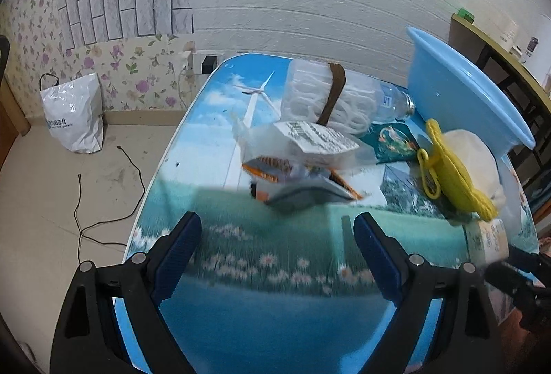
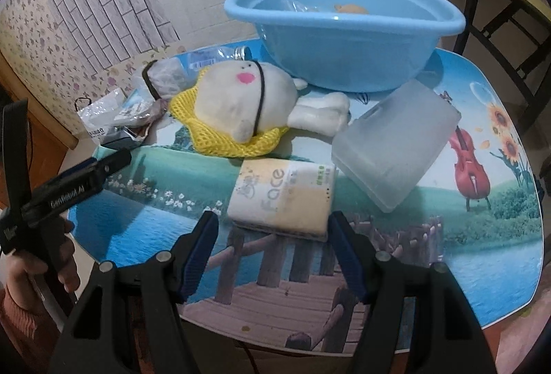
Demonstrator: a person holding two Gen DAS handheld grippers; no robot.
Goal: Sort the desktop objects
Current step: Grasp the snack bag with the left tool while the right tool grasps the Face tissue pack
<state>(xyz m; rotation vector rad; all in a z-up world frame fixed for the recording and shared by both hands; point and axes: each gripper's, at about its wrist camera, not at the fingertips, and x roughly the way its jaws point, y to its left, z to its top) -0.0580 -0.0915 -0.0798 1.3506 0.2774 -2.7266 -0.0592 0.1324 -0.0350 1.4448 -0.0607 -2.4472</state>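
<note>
Both tongs hang open and hold nothing: our left tongs (image 1: 277, 229) stand wide over a bare stretch of the counter (image 1: 241, 315), and our right tongs (image 2: 273, 227) are spread a little narrower, just short of the tissue pack (image 2: 282, 198), whose near edge lies between the fingertips without touching them.

From the tissue pack outward, we see a frosted plastic box (image 2: 396, 143) just beside it on the right, tilted with one corner raised. Behind the pack lies a white plush toy (image 2: 241, 102) on a yellow mesh bag (image 2: 220, 139), and behind those sits a blue basin (image 2: 344, 40) with a few small things inside that we cannot make out.

Ahead of our left tongs a heap of clear plastic bags with labels (image 1: 303, 146) rests on a grey object too blurred to name. Beyond it lies a clear plastic bottle (image 1: 344, 98) on its side, with a brown band around it.

That clutter fills the far half of the counter. The near half is open, and the rounded near edge runs just under both tongs. On the floor to the left stand a white shopping bag (image 1: 74, 114) and a loose dark cable (image 1: 103, 201).
</note>
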